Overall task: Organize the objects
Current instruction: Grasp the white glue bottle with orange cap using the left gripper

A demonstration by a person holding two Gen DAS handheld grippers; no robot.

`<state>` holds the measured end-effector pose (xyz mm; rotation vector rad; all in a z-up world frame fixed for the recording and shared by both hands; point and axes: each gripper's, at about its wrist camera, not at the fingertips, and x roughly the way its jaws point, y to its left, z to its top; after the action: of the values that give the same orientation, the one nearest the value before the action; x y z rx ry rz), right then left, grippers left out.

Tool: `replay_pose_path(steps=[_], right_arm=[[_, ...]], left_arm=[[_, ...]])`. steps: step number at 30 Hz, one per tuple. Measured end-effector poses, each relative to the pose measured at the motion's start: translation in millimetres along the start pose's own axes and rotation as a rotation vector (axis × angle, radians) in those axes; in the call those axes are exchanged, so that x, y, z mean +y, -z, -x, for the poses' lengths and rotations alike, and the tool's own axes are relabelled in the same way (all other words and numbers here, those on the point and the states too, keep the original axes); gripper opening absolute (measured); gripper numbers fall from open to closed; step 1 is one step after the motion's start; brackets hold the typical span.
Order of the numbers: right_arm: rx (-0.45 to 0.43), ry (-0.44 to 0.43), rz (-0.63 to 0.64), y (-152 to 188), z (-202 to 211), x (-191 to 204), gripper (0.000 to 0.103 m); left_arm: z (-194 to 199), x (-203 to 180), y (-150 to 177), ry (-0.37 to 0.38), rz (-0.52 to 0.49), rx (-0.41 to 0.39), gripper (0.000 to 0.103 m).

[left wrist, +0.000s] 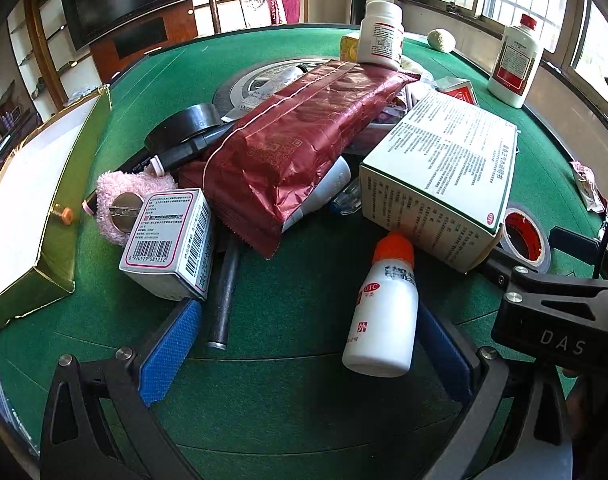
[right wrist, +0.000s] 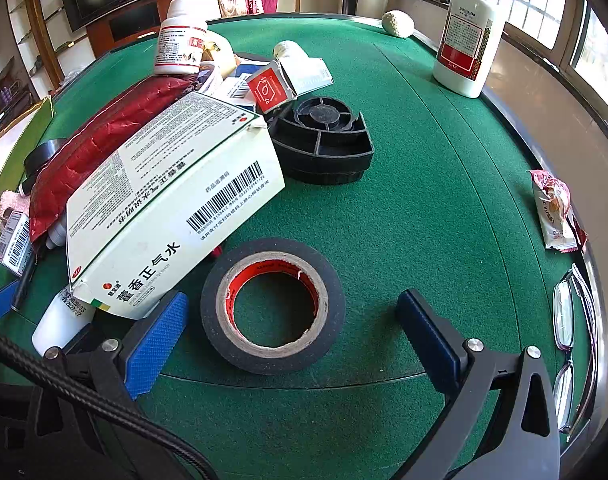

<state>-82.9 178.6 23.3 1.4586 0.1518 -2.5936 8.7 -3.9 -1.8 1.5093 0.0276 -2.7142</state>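
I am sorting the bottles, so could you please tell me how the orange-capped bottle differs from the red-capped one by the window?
The orange-capped bottle lies on its side near the pile; the red-capped bottle stands upright, apart at the table edge. The first carries a small label, the second a large red-bordered one. Both have white bodies.

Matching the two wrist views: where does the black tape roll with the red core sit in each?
Left wrist: black tape roll with red core at right edge, behind the large white medicine box.
Right wrist: tape roll low centre, flat, between the open right gripper fingers.
Shared landmark: that medicine box.
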Motion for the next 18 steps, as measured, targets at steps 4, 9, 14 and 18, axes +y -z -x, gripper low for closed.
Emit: replay_pose_path(steps=[4, 9, 14, 18], right_arm=[[0.000, 0.000, -0.001, -0.9, -0.4, -0.3, 0.103], [0.000, -0.001, -0.002, -1.0, -0.3, -0.2, 0.103], [0.000, -0.005, 0.002, -0.7, -0.2, -0.4, 0.103], [0.000, -0.008, 0.005, -1.2, -0.4, -1.7, 0.103]], left_arm=[[-3.5, -2.8, -4.9, 0.027, -0.043, 0.003, 0.102], [1.4, 8.1, -0.4, 0.089, -0.133, 0.009, 0.102], [15.6, 36.9, -0.2, 0.175, -0.115, -0.027, 0.102], [28.3, 45.8, 3.7, 0.282, -0.150, -0.059, 0.101]])
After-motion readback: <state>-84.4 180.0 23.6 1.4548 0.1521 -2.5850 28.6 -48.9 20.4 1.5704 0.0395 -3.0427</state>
